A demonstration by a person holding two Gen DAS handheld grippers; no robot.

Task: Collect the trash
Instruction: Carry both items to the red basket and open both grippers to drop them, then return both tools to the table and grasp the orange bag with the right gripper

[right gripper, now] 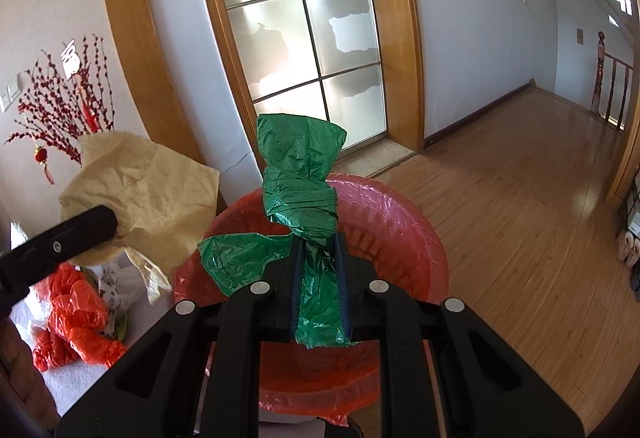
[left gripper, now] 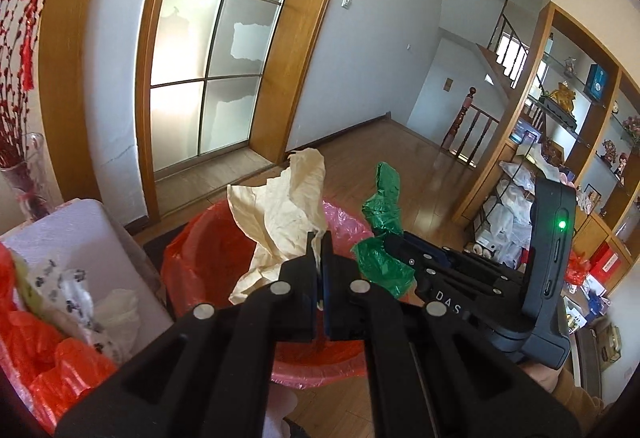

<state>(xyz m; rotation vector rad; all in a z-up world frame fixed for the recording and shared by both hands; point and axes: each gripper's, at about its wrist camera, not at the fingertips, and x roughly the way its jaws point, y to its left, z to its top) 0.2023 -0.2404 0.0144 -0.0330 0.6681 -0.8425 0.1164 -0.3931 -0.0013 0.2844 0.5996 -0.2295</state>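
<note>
Right wrist: green bag (right gripper: 301, 194) pinched in right hand-held gripper (right gripper: 320, 270).

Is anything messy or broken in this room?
Yes. The frosted film on the glass door is peeling off in ragged patches. Crumpled red bags and other wrappers still lie heaped on the white surface left of the red-lined bin, not inside it.
</note>
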